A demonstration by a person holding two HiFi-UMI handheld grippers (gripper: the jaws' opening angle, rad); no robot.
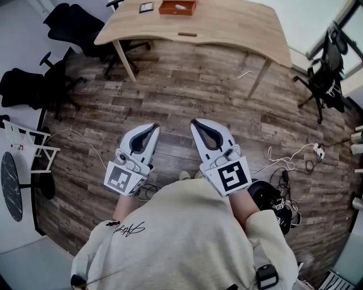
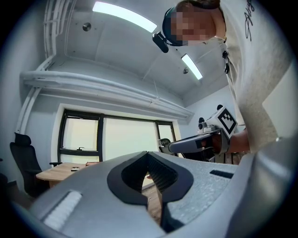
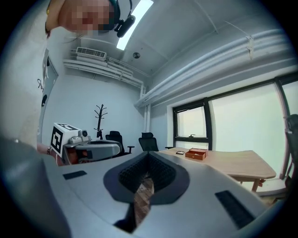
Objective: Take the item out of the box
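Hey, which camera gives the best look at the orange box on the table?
The head view: it looks down into the orange box on the table, showing a pale item inside. The right gripper view shows the box small and side-on, contents hidden. In the left gripper view it's too small to make out.

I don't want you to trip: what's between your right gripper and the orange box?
Head view: just wood floor, then tabletop, from the right gripper to the orange box.
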